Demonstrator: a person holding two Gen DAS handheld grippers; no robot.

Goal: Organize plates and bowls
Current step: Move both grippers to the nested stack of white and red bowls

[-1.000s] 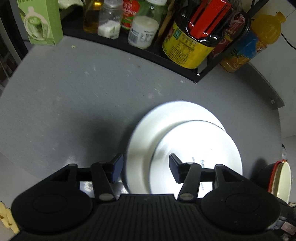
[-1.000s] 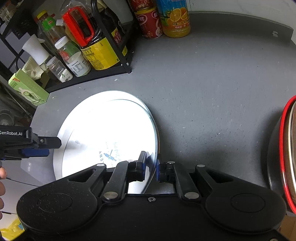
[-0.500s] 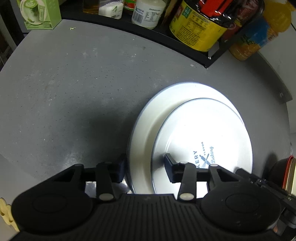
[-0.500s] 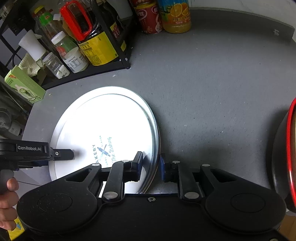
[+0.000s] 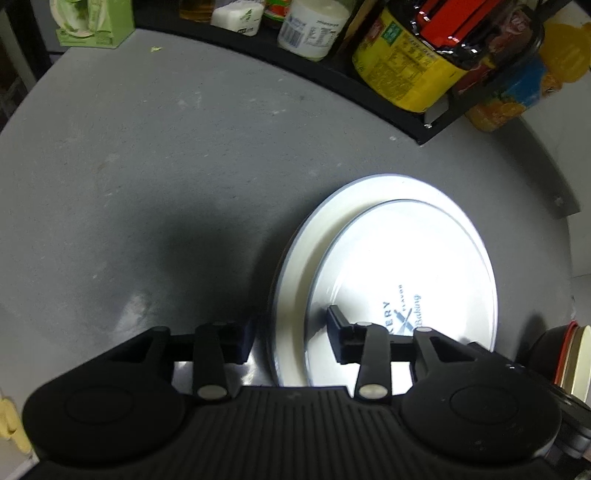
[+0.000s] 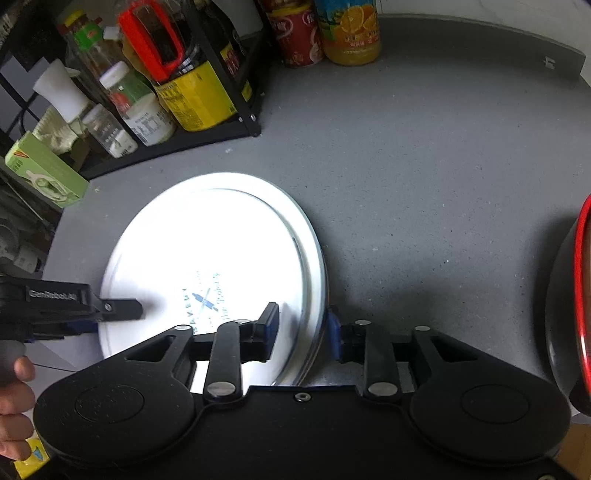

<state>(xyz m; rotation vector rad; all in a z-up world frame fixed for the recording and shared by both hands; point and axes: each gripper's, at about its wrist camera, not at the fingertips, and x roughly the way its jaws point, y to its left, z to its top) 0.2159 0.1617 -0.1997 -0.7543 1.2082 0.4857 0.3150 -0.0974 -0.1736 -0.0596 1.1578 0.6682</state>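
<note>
A small white plate with a printed logo [image 5: 406, 258] [image 6: 207, 251] lies flat on a larger white plate [image 5: 325, 221] [image 6: 319, 280] on the grey counter. My left gripper [image 5: 291, 332] [image 6: 110, 319] points steeply down over the stack's left rim. One finger is outside the large plate and the other rests on the small plate, and the jaws look closed on both rims. My right gripper [image 6: 301, 328] straddles the opposite rim. Its jaws are opening, and the pads stand off the rim between them.
A black rack of jars and bottles [image 5: 406, 66] [image 6: 184, 92] lines the back. A green carton [image 6: 44, 170], a red can [image 6: 291, 33] and an orange juice bottle [image 6: 351, 33] stand nearby. A red-rimmed black pot [image 6: 576, 295] is at the right. A hand [image 6: 14, 406] holds the left gripper.
The right jaws have let go of the small plate's rim and spread apart. The small plate has settled flat on the large one. The left gripper came down and narrowed onto the left rim.
</note>
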